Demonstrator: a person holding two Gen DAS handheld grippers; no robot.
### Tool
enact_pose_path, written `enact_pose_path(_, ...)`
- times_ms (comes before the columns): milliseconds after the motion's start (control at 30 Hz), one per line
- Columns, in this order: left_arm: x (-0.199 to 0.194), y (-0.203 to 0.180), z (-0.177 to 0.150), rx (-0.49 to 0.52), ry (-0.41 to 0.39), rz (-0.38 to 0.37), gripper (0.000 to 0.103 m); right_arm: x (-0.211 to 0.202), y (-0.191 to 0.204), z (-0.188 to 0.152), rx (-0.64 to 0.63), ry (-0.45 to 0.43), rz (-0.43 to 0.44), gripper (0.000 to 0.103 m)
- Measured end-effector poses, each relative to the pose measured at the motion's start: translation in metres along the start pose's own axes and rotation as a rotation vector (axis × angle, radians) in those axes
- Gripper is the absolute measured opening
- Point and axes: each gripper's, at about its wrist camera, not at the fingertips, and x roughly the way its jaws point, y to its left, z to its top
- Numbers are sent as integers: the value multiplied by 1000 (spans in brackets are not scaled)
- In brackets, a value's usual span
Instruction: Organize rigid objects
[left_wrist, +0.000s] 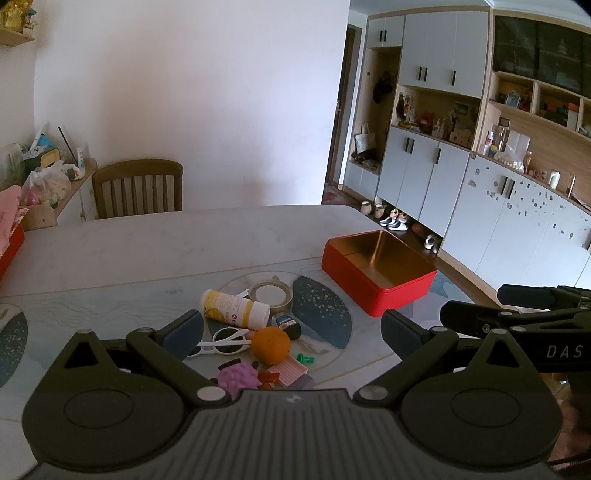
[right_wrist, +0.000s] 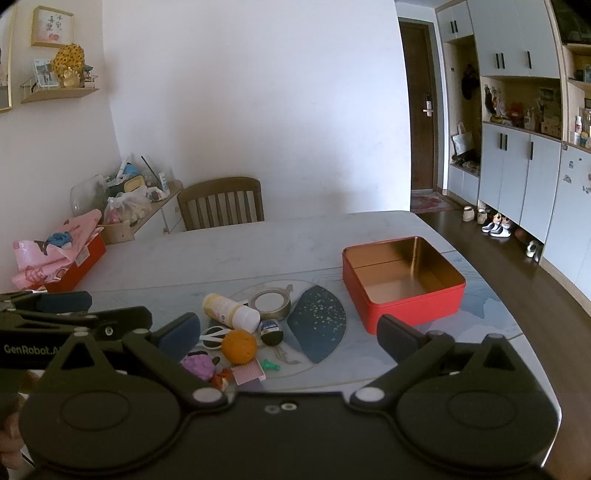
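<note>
**Clutter to sort, tin standing ready**

Handling looks easy: my left gripper (left_wrist: 291, 328) and right gripper (right_wrist: 288, 332) both hover wide open, holding nothing. Just ahead of my left fingers lies the pile. The orange ball (left_wrist: 270, 344) is round and may roll, so I'd pinch across its middle. The yellow bottle (left_wrist: 233, 308) lies on its side, light, stiff and probably slick; take its barrel. The tape roll (left_wrist: 270, 295) is flat, so grip its rim. The sunglasses (left_wrist: 221, 341) look fragile. Ahead-right on the tabletop (left_wrist: 166, 251), the red tin (right_wrist: 402, 282) sits open, gold-lined.
</note>
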Motion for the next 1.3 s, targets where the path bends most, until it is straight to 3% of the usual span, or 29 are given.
enact_pose_path(800,17,29,-3,-51,49,3,103,33,8,6,-8,55,43,102)
enact_pose_path(1067,48,61,-13,-61,86,69,103,94,-4,14,-1,174,122,102)
enact_pose_path(1300,92,68,-32,-43,171,53,102,153,6,11,-61,279,179,99)
